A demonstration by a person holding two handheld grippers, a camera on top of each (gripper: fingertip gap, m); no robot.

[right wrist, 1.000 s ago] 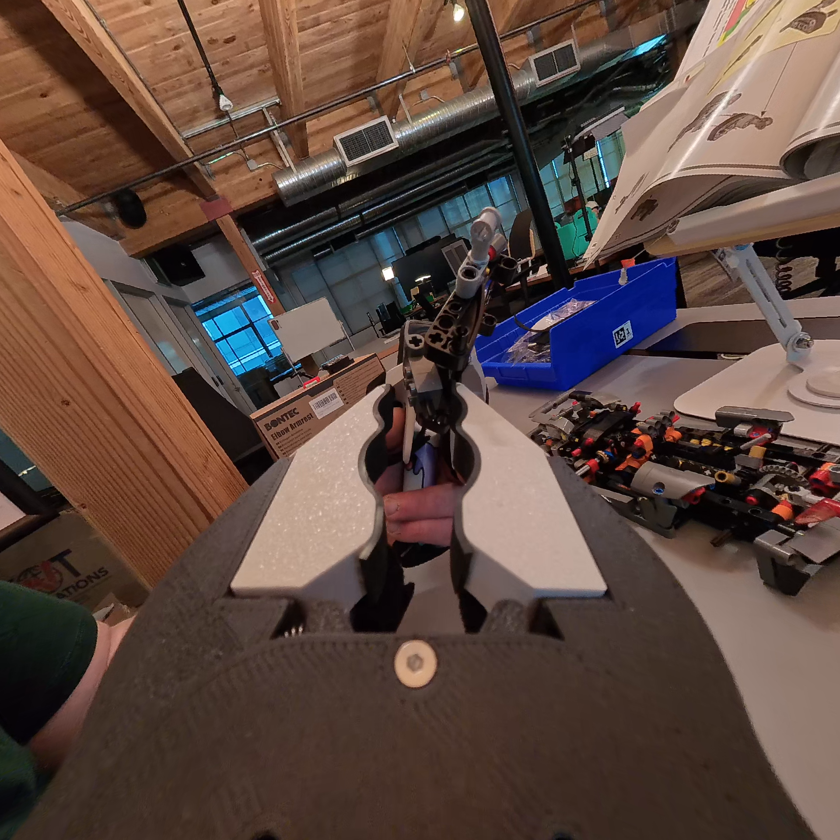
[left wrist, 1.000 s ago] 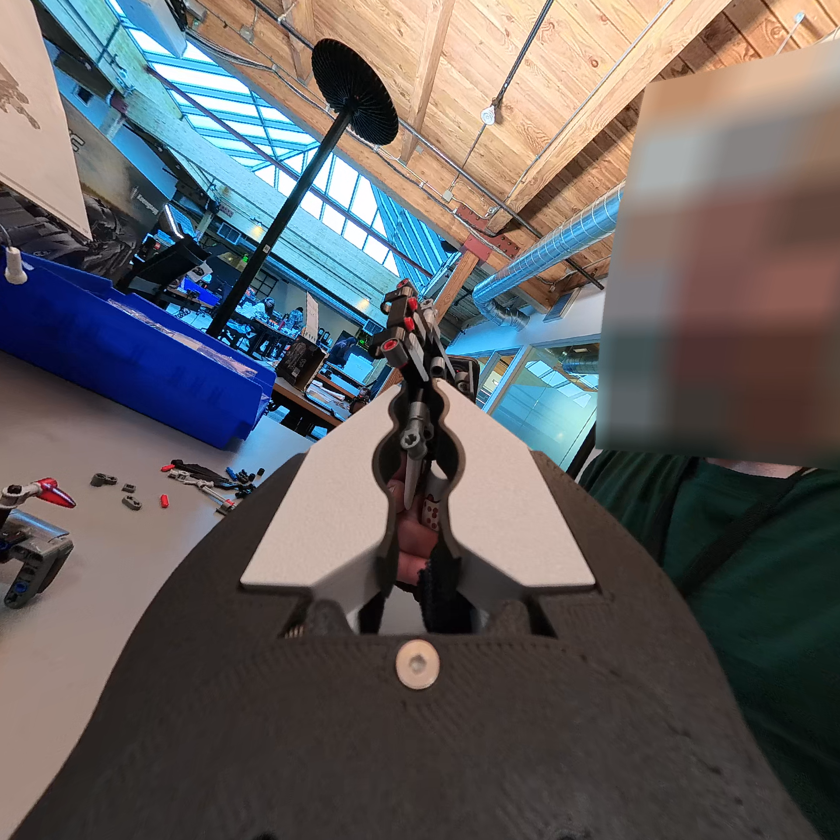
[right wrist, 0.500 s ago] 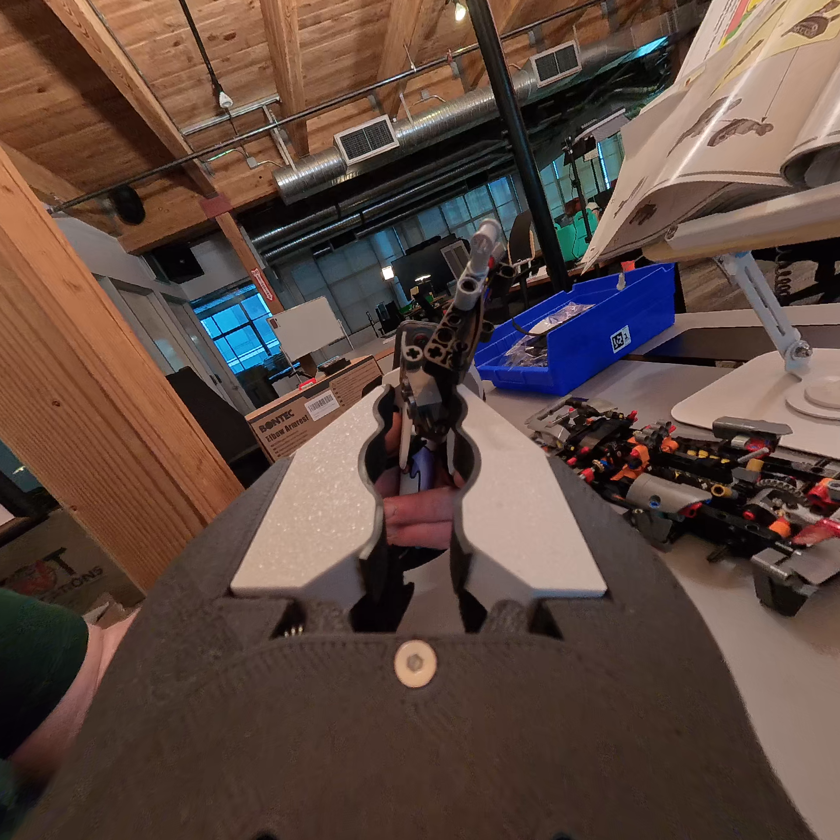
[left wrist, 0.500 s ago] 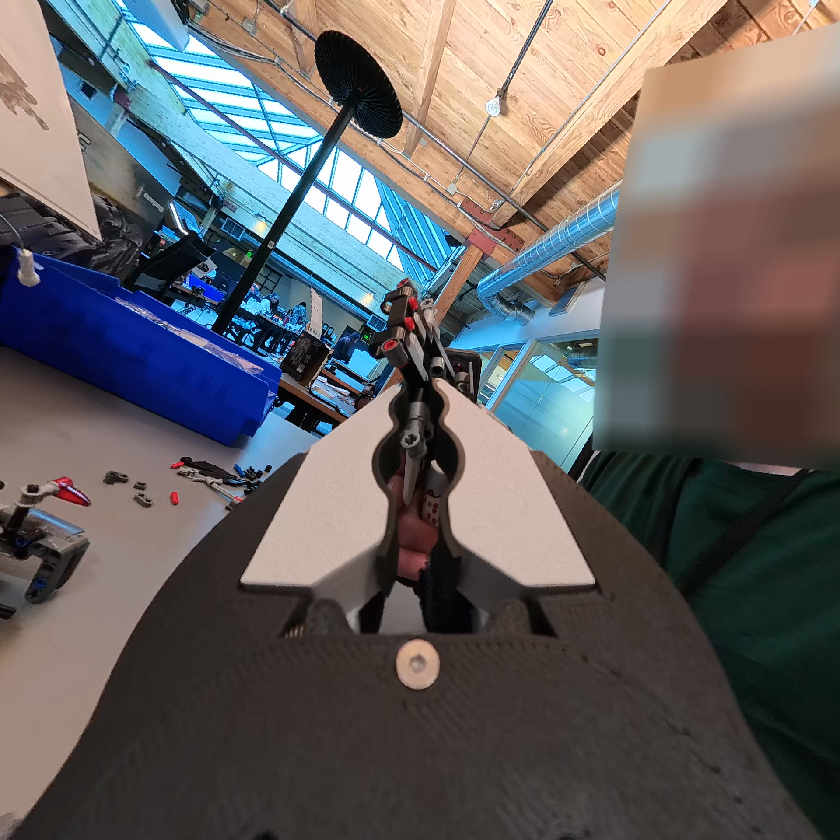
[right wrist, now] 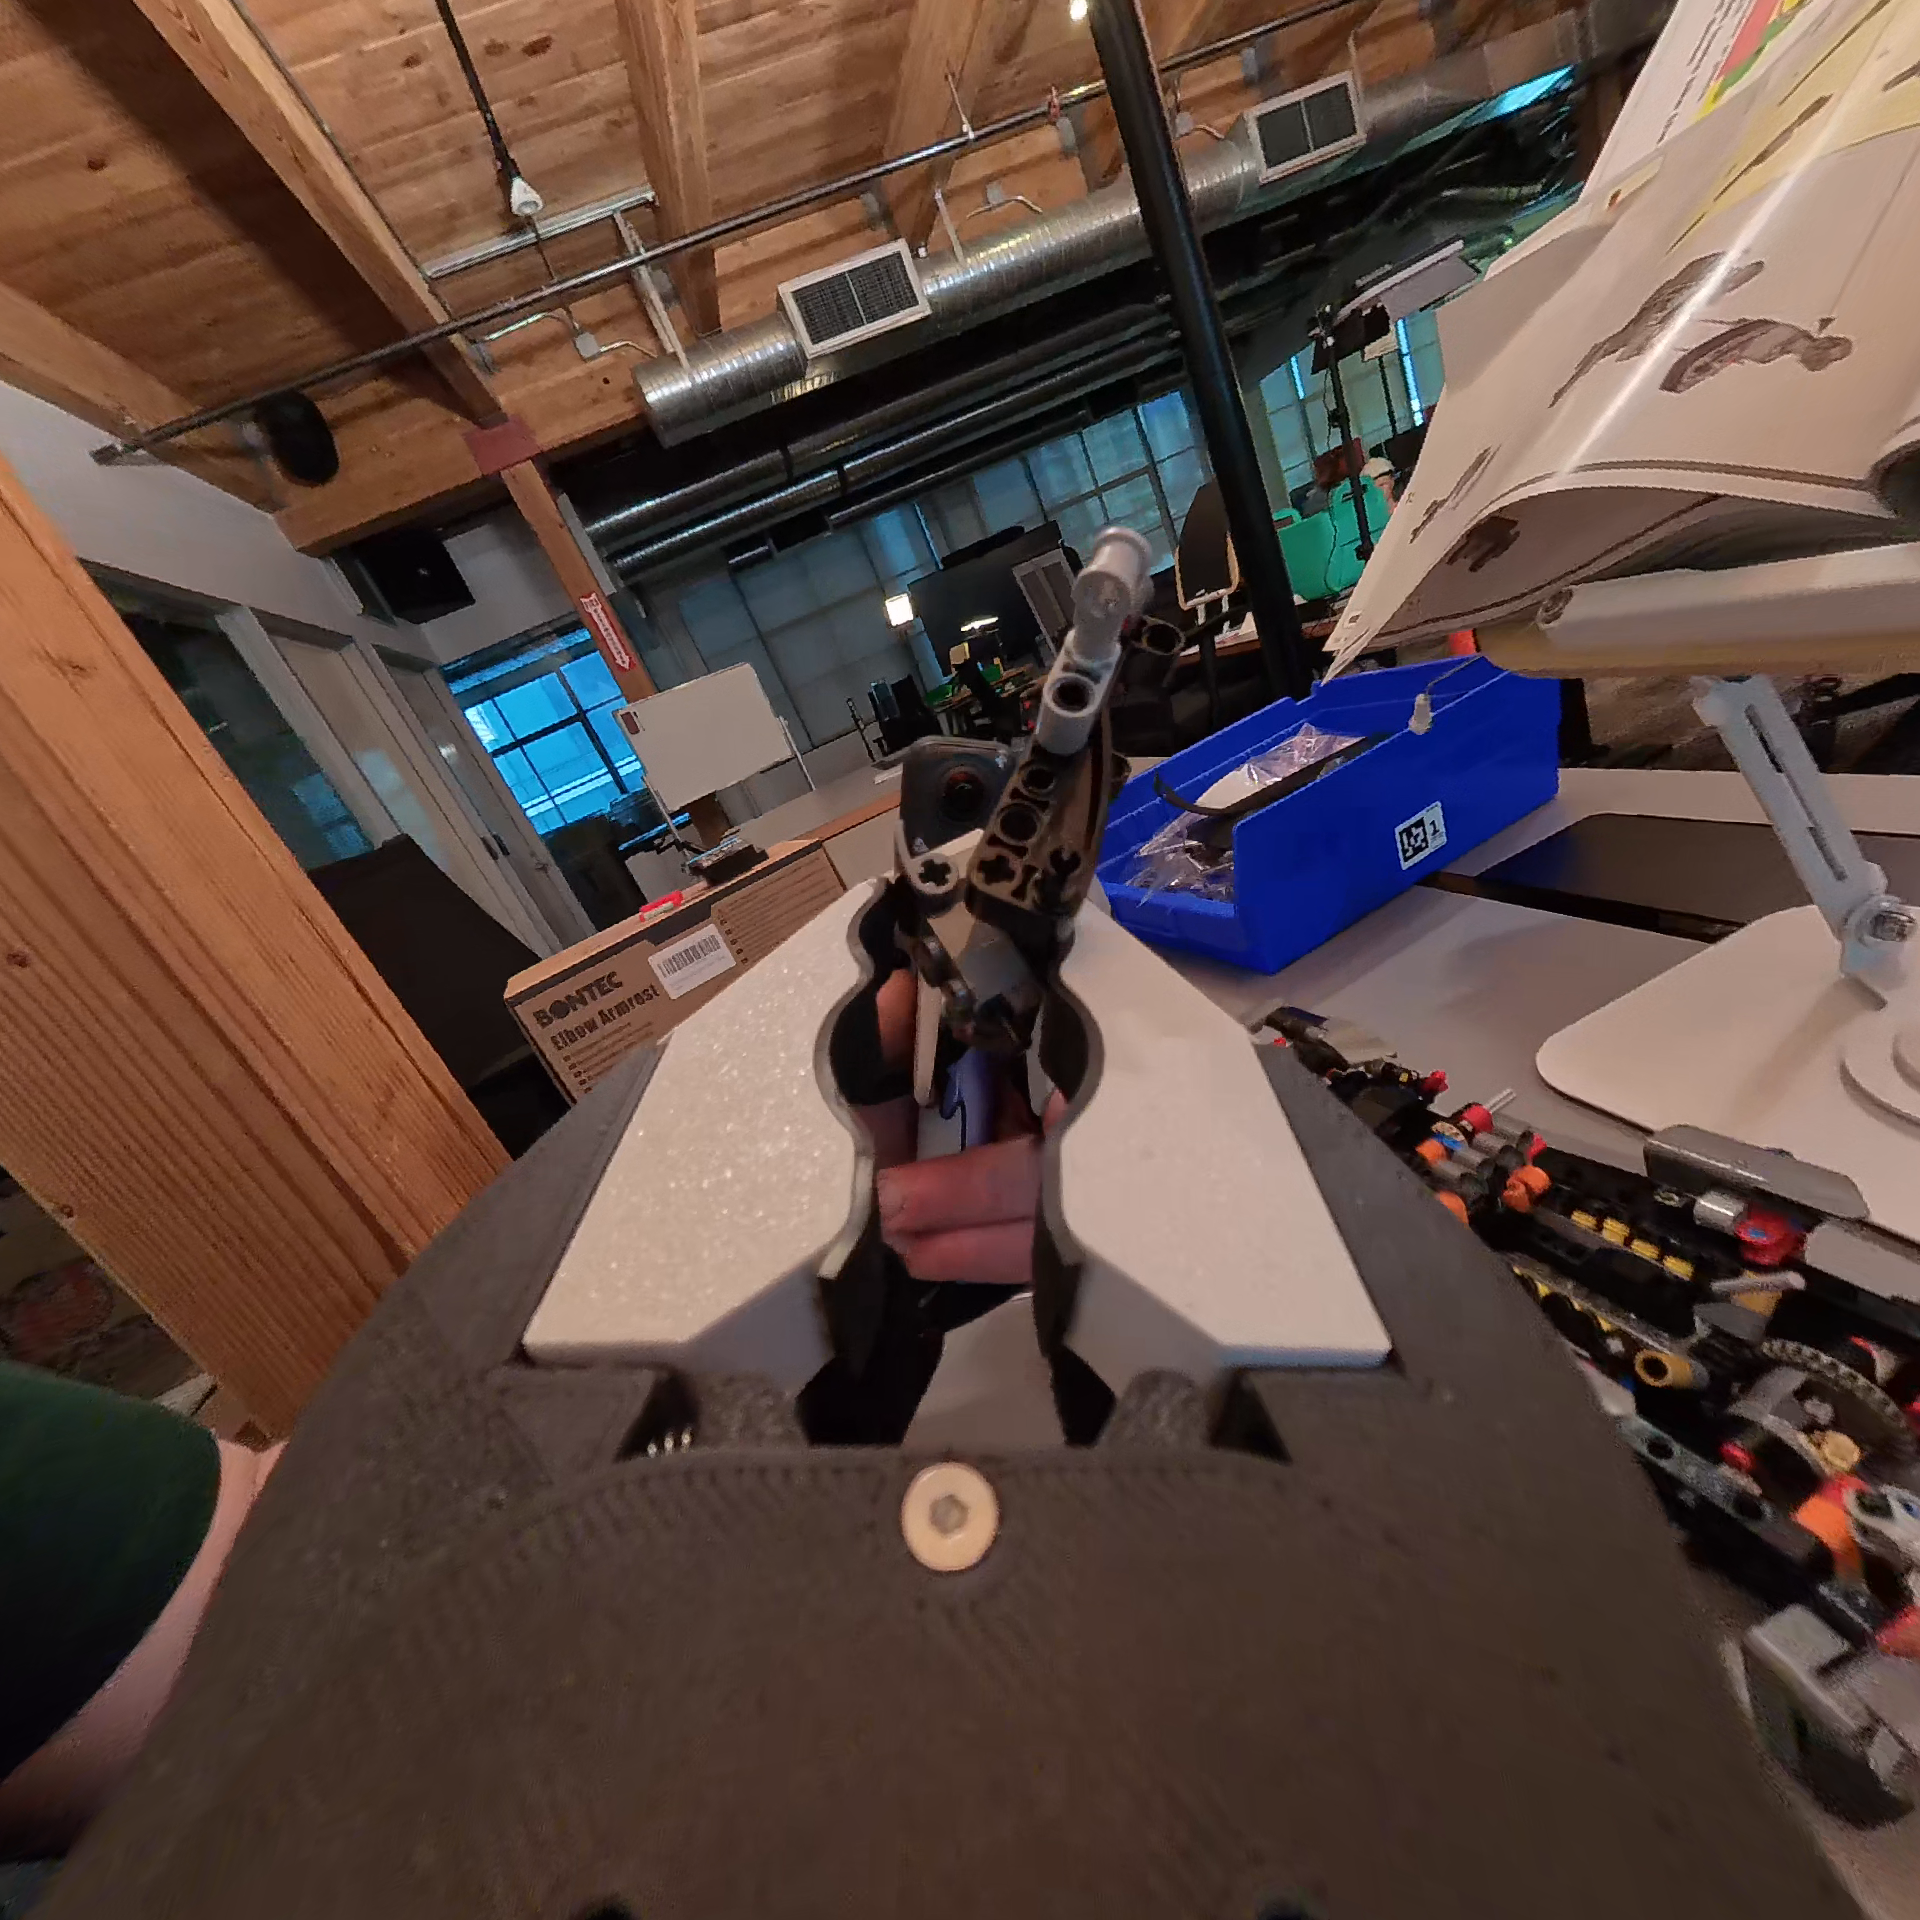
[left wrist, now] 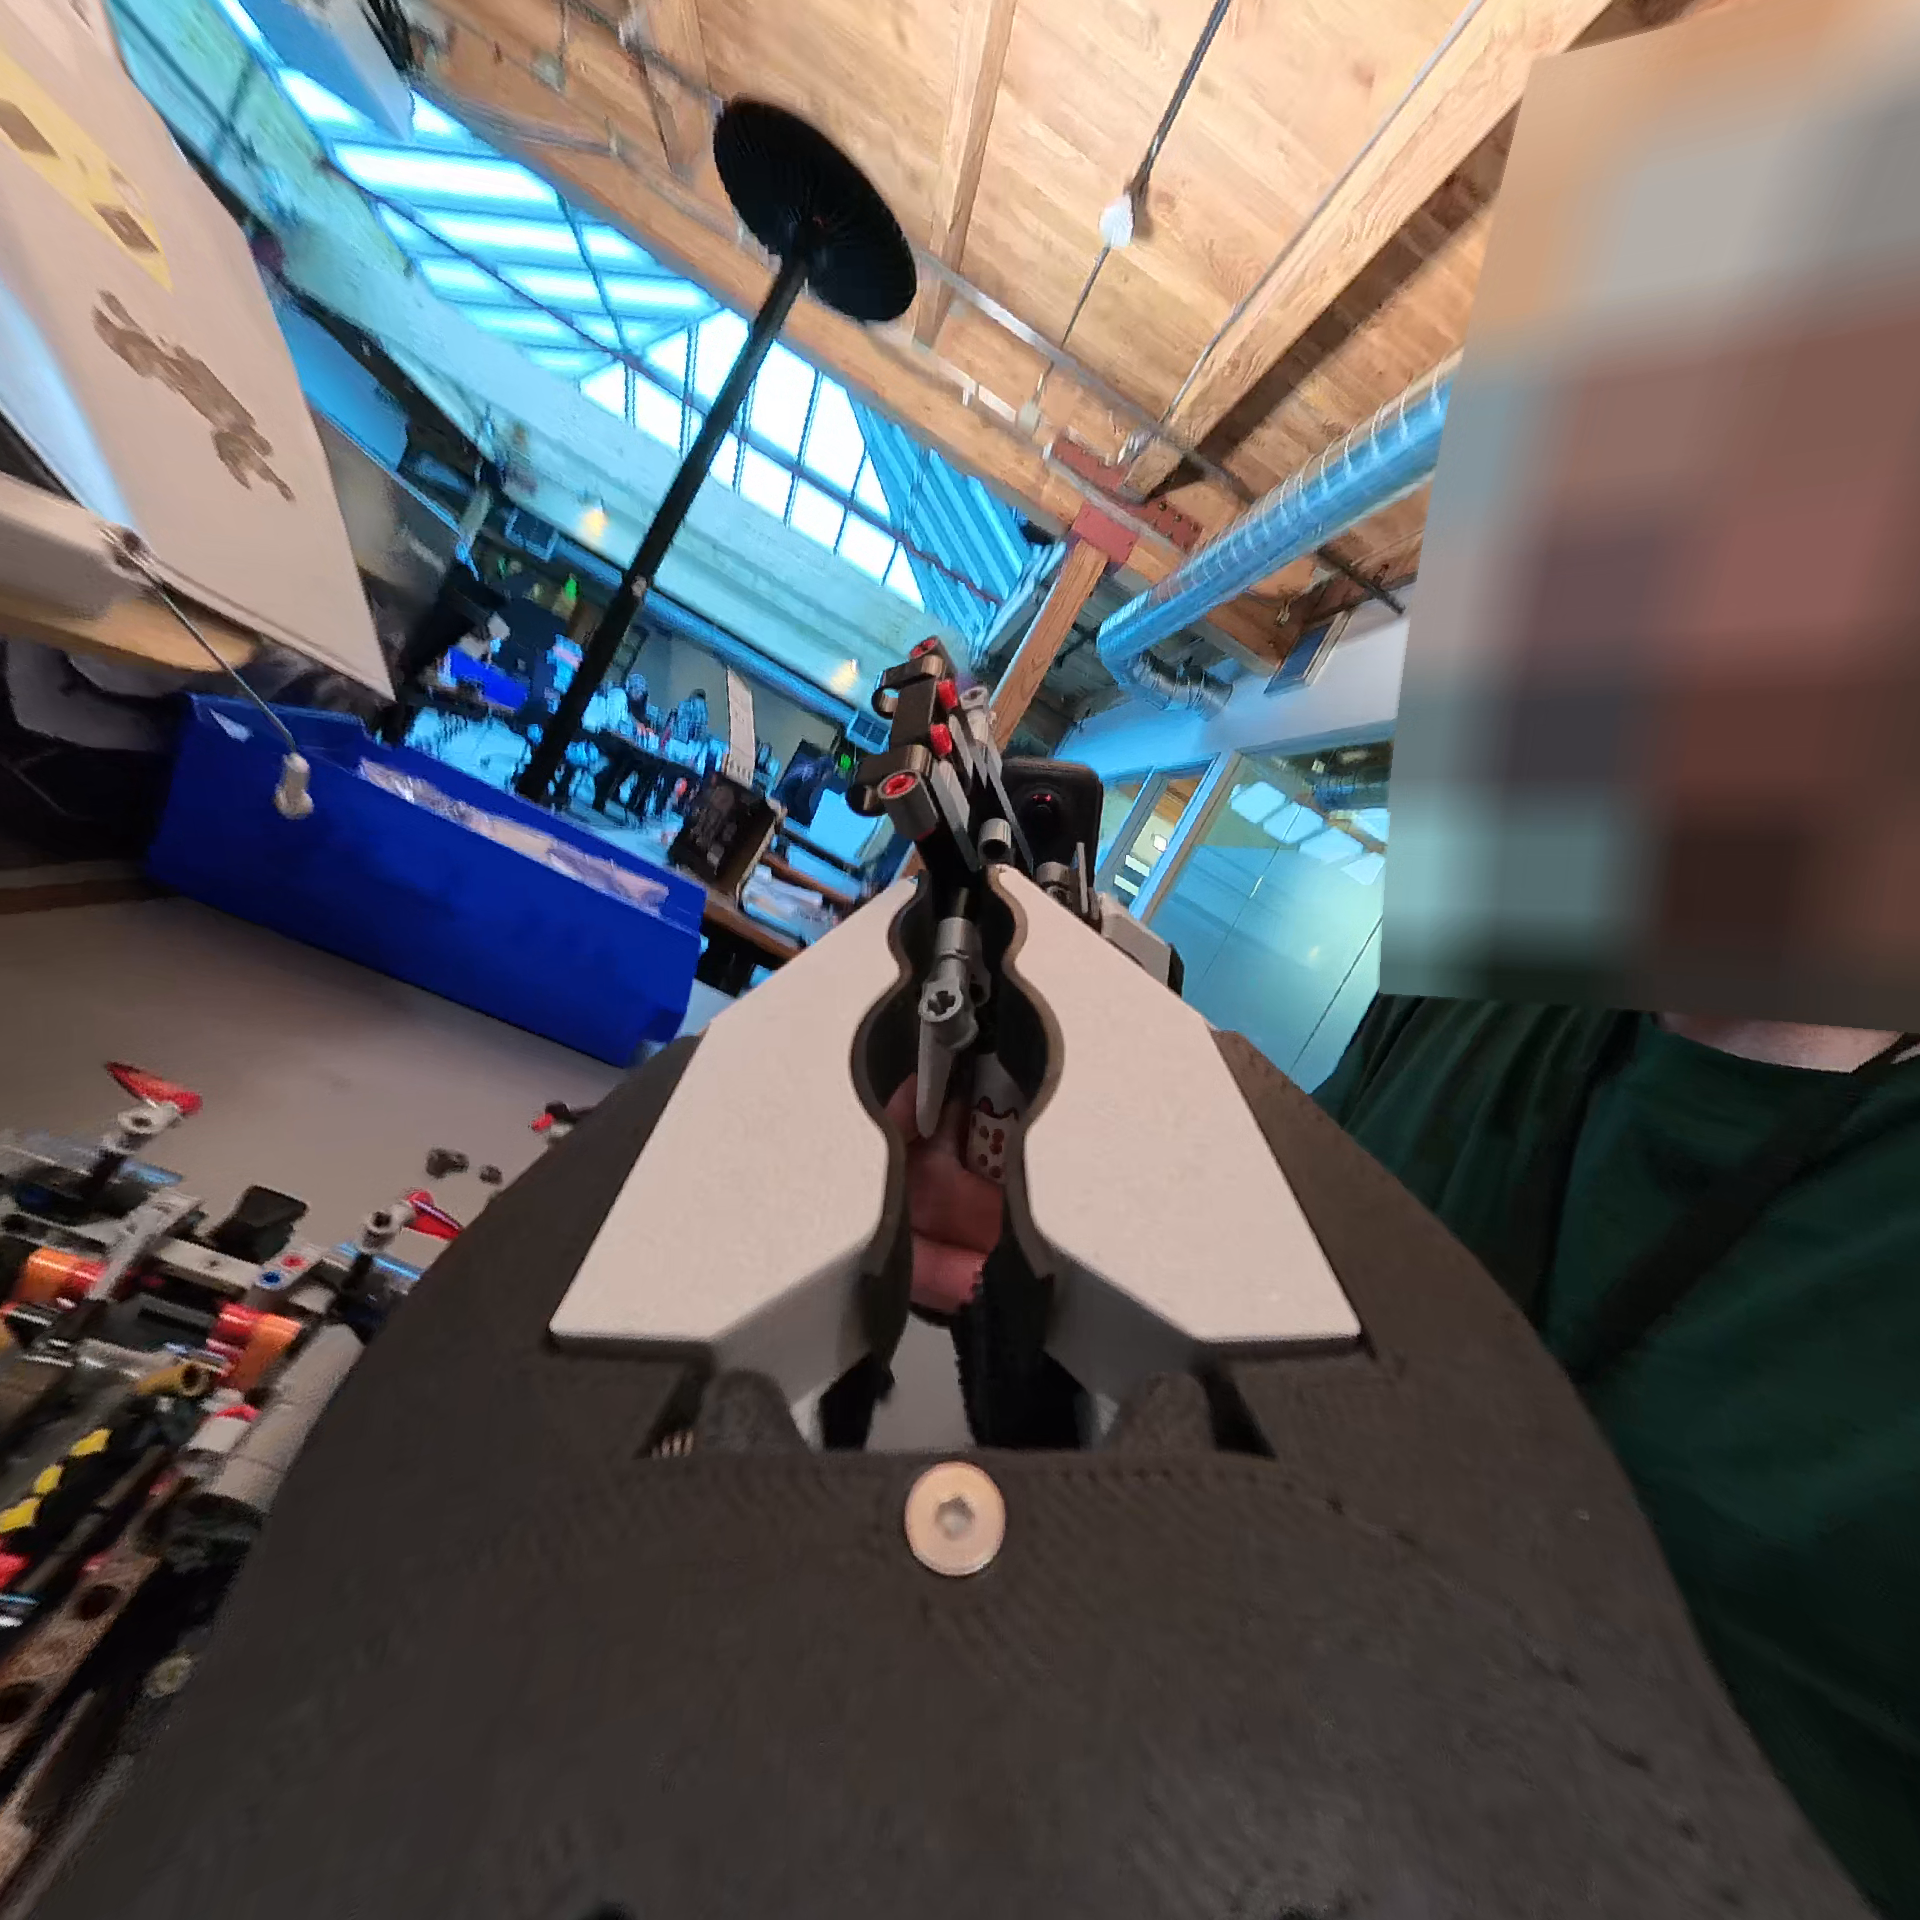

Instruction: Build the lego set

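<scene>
Blue bin [right wrist: 1340, 862] — black, grey, red lego sub-assembly [left wrist: 940, 821].

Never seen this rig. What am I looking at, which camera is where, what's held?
No robot arm here: a person holds a pair of hand-operated tongs in each hand, each carrying a wide-angle camera that looks along its two white fingers. In the left wrist view, the left tongs are shut on a small lego assembly. In the right wrist view, the right tongs grip what seems the same piece from the other side. On the grey table lie a larger lego chassis and a blue bin, under an instruction booklet on a stand.
</scene>
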